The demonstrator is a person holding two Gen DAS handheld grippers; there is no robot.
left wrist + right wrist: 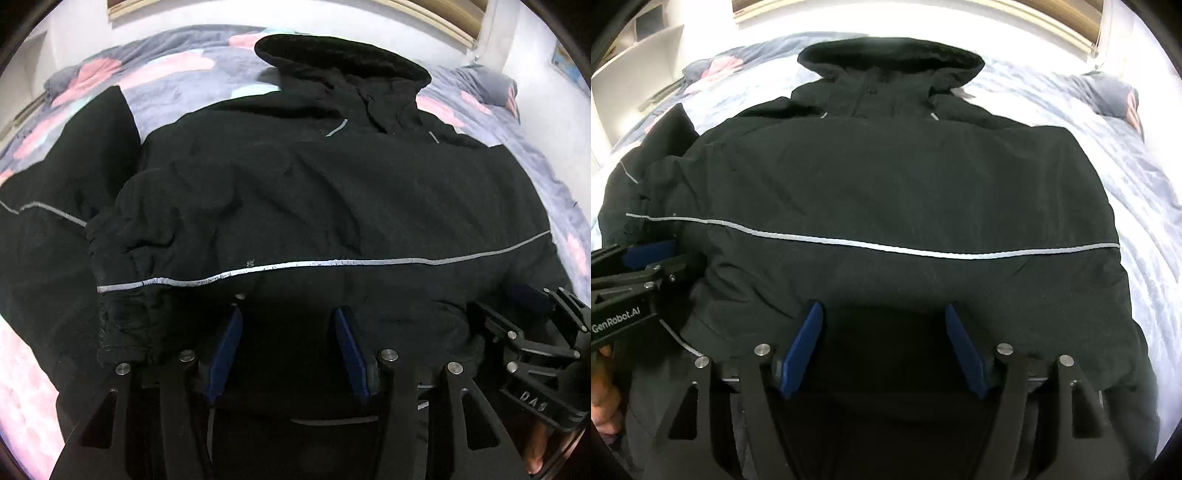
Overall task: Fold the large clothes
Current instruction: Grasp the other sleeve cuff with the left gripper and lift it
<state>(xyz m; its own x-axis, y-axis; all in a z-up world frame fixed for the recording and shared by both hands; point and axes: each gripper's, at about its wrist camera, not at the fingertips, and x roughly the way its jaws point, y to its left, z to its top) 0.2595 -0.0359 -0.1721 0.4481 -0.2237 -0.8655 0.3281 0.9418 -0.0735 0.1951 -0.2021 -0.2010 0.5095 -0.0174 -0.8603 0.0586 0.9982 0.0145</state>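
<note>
A large black hooded jacket [314, 184] with a grey reflective stripe [295, 265] lies flat on the bed, hood [340, 59] away from me. One sleeve is folded across the body; the other sleeve [55, 192] spreads out to the left. The jacket also fills the right wrist view [886, 177]. My left gripper [288, 314] is open and empty, hovering over the jacket's lower part. My right gripper [884, 314] is open and empty over the same area. Each gripper shows at the edge of the other's view: right gripper [532, 306], left gripper [646, 254].
The bed cover [177, 74] is blue-grey with pink patches and extends around the jacket. A pillow [1115, 96] lies at the far right. White walls and a wooden frame [1052, 22] stand behind the bed; shelves [639, 48] stand at the far left.
</note>
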